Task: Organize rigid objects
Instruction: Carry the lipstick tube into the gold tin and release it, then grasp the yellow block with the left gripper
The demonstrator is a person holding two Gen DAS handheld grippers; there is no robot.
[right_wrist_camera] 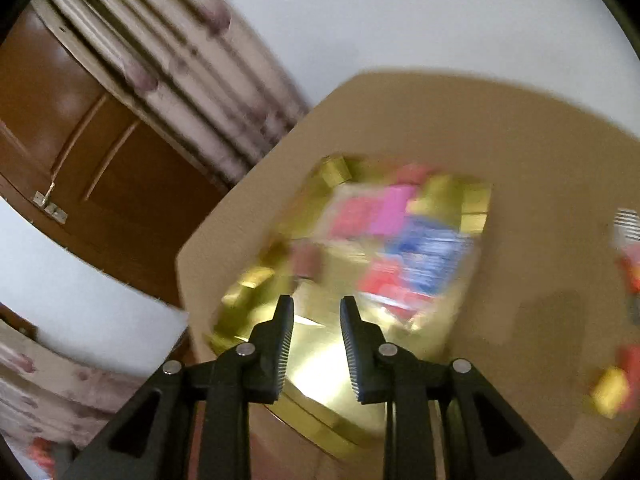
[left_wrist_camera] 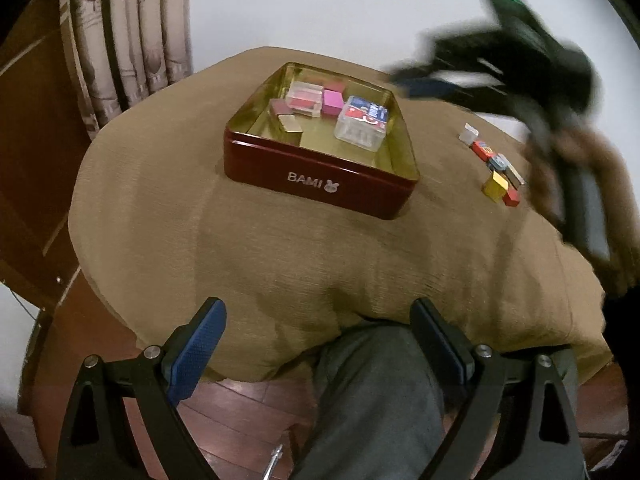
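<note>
A red tin marked BAMI (left_wrist_camera: 320, 178) with a gold inside stands on the tan tablecloth (left_wrist_camera: 280, 248). In it lie a clear case with blue and red print (left_wrist_camera: 363, 122), a pink block (left_wrist_camera: 333, 103), a clear box with red inside (left_wrist_camera: 305, 100) and flat pieces. Several small blocks (left_wrist_camera: 498, 176) lie loose to its right. My left gripper (left_wrist_camera: 320, 320) is open and empty at the table's near edge. My right gripper (right_wrist_camera: 317, 312) is part open and empty above the tin (right_wrist_camera: 320, 360), blurred; it also shows in the left wrist view (left_wrist_camera: 440, 84).
A curtain (left_wrist_camera: 132, 40) and a brown wooden door (left_wrist_camera: 32, 160) stand at the left, a white wall behind. The person's grey trouser leg (left_wrist_camera: 380, 400) and the wood floor lie below the table edge.
</note>
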